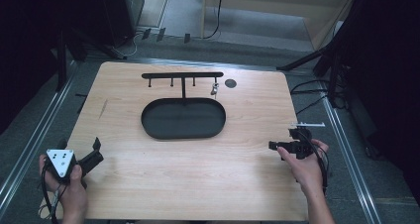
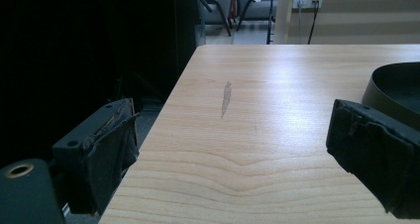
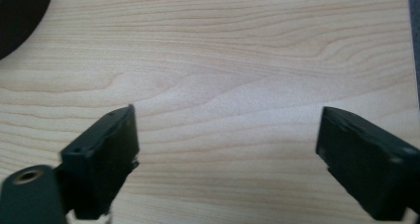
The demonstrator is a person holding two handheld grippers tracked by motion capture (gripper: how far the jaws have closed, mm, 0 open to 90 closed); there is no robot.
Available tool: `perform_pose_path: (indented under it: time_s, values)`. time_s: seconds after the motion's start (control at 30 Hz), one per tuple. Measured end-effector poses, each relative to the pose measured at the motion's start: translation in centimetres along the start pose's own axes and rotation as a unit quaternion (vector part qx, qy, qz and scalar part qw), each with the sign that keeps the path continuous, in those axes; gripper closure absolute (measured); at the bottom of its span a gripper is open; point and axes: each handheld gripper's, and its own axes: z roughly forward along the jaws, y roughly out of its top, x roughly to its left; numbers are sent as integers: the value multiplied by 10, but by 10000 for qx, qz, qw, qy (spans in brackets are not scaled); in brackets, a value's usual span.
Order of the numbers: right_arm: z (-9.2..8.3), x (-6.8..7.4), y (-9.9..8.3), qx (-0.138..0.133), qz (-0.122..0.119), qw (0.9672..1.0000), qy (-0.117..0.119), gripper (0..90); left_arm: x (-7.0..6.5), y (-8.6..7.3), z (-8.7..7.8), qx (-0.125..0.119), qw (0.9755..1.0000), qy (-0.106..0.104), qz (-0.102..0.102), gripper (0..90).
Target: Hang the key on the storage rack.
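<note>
Wide-jawed left gripper [image 2: 233,149] — scratched wooden table [image 2: 277,135].

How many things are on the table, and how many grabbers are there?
Black oval tray: 1
Black hook rack: 1
Keys hanging on the rack: 1 bunch
Grippers: 2, left gripper and right gripper
Total: 5

Light wood counter [image 1: 198,184] with rounded corners, one pale scuff [image 2: 226,99] near its left edge. Grey floor [image 1: 247,23] beyond the far edge; black cables [image 1: 307,87] trail at far right. Metal rails [image 1: 29,135] run along both sides. Dark curtains [image 1: 29,45] left and right. Beige wall [image 2: 366,16] far off, with sockets [image 2: 307,0]; grey chairs [image 2: 237,6] beside it.
</note>
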Motion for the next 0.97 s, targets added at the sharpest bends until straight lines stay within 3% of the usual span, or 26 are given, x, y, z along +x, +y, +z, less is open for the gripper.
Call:
perform_pose_path:
  time_s: [0.2, 0.27, 0.33, 0.37, 0.4, 0.43, 0.5, 0.57, 0.6, 0.63, 0.67, 0.73, 0.77, 0.87, 0.97]
  values:
    - [1, -13, -39, -632, 196, 9978, 85, 0, 0, 0, 0, 0, 10000, -5, 3, 59]
    - [0, -17, -52, -974, 74, 9951, 129, 0, 0, 0, 0, 27, 10000, -21, -9, 59]
    - [-1, -20, -67, -1462, -21, 9892, 53, 0, 0, 1, 1, 34, 10000, -57, -24, 59]
    - [0, -24, -79, -1851, 47, 9826, 119, 0, 0, 1, 2, 47, 10000, -65, -10, 59]
    - [0, -24, -79, -1851, 47, 9826, 119, 0, 0, 1, 2, 52, 10000, -68, -11, 59]
    - [1, -27, -86, -2016, 109, 9793, 167, 0, -1, 1, 2, 72, 9999, -72, -15, 59]
    - [-3, -28, -86, -2152, 136, 9763, 164, 0, -1, 1, 3, 75, 9999, -78, -28, 59]
    - [-9, -27, -87, -2521, 75, 9676, 84, 17, -2, 1, 3, 79, 9999, -87, 6, 59]
    - [-9, -29, -90, -2659, 144, 9638, 152, 22, -2, 1, 3, 73, 9999, -86, 12, 59]
    - [-6, -32, -92, -2674, 306, 9629, 203, 22, -2, 1, 3, 76, 9999, -82, 19, 59]
    - [-4, -33, -91, -2603, 424, 9645, 141, 25, -2, 1, 3, 65, 10000, -70, 20, 59]
    - [-6, -34, -91, -2761, 449, 9600, 160, 30, -3, 1, 3, 62, 10000, -62, 40, 59]
    - [-5, -34, -91, -2755, 472, 9600, 159, 30, -3, 1, 3, 68, 9999, -61, 48, 59]
    - [-4, -30, -93, -2806, 387, 9590, 38, 46, -3, 1, 3, 70, 9999, -50, 84, 59]
    - [-2, -27, -92, -2761, 278, 9607, -41, 58, -4, 1, 3, 72, 9999, -36, 106, 59]
